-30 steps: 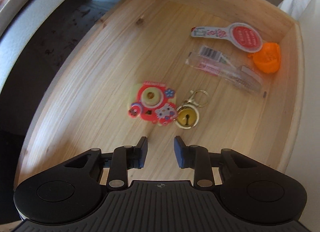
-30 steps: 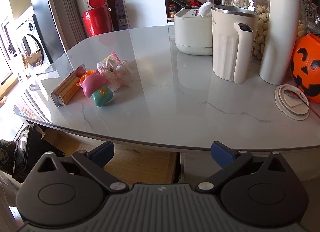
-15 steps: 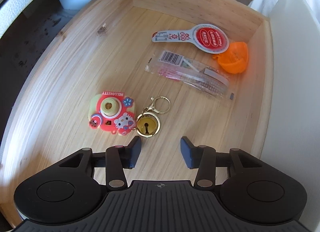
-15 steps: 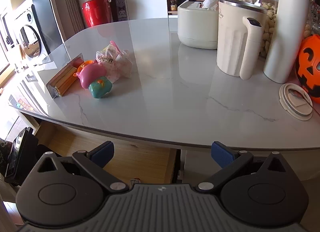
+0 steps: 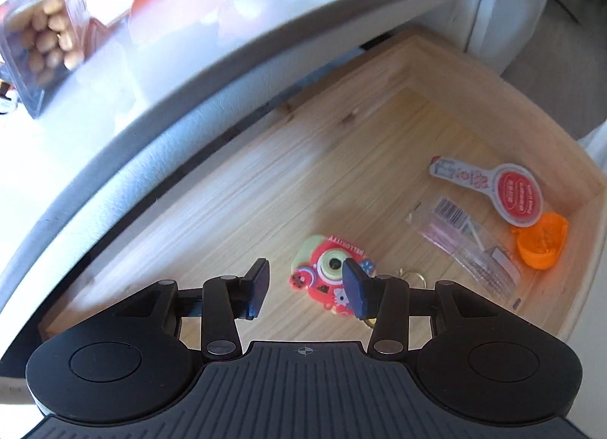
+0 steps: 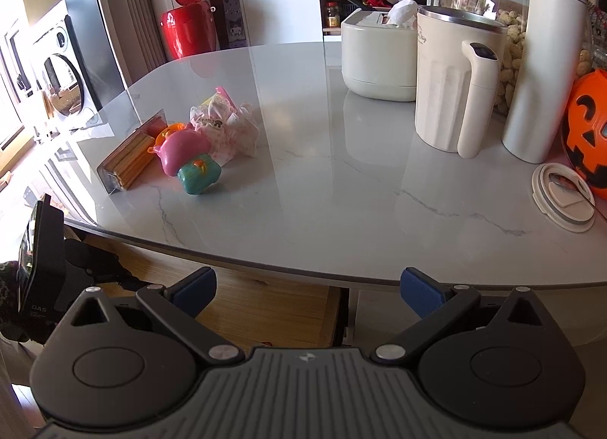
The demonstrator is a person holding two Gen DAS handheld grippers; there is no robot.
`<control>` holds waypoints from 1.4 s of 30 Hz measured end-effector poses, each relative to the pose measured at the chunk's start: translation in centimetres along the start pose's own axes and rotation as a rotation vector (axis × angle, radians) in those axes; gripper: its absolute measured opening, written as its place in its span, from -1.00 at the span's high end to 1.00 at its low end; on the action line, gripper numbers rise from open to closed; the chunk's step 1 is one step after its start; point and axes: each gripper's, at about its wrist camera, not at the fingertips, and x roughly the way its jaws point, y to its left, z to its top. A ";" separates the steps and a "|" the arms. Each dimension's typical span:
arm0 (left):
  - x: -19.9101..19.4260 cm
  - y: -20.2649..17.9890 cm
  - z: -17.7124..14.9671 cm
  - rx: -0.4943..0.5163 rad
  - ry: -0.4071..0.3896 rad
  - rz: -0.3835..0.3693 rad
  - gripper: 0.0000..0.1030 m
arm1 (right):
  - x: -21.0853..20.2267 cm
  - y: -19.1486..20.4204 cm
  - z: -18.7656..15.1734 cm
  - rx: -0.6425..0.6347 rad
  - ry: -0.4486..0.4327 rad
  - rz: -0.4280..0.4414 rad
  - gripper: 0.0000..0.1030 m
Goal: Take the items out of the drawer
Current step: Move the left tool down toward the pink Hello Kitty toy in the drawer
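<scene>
The wooden drawer (image 5: 425, 63) stands pulled out under the grey countertop. On its floor lie a red toy camera (image 5: 324, 274), a key ring (image 5: 411, 274) half hidden behind my finger, a clear packet (image 5: 463, 238), a white and red paddle tag (image 5: 497, 188) and an orange capsule (image 5: 540, 242). My left gripper (image 5: 307, 287) hovers open above the drawer, its right finger overlapping the camera. My right gripper (image 6: 307, 291) is open and empty at the counter's front edge, with the drawer (image 6: 261, 310) below it.
The marble counter (image 6: 341, 188) carries a pink toy (image 6: 182, 149), a teal case (image 6: 199, 173), a snack bag (image 6: 225, 124), a box of sticks (image 6: 129, 162), a cream jug (image 6: 455, 82), a tall flask (image 6: 546, 56), a pumpkin bucket (image 6: 588, 132) and a lid (image 6: 563, 202).
My left gripper has opened wider and swung left and back, bringing the counter edge into view; the camera now lies between its fingers. The right gripper stays open, drifting slightly.
</scene>
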 end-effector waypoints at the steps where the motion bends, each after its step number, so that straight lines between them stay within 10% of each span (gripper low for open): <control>1: -0.1 0.1 0.2 -0.008 0.016 -0.009 0.08 | 0.0 0.0 -0.1 -0.004 0.000 -0.001 -1.00; 7: 0.7 0.7 0.9 -0.135 0.145 -0.162 0.08 | -0.2 -0.8 -0.1 0.030 0.003 -0.006 -1.00; 17: 0.2 -1.9 1.8 0.004 0.001 0.009 0.07 | -0.4 -0.6 -0.2 0.017 -0.008 -0.001 -1.00; 26: 0.5 0.7 1.4 -0.267 0.112 -0.069 0.04 | -0.7 -0.3 -0.1 0.007 -0.020 0.019 -1.00; 42: -0.8 -1.2 2.8 -0.290 0.039 -0.106 0.06 | -0.8 -0.2 -0.3 -0.006 -0.020 0.017 -1.00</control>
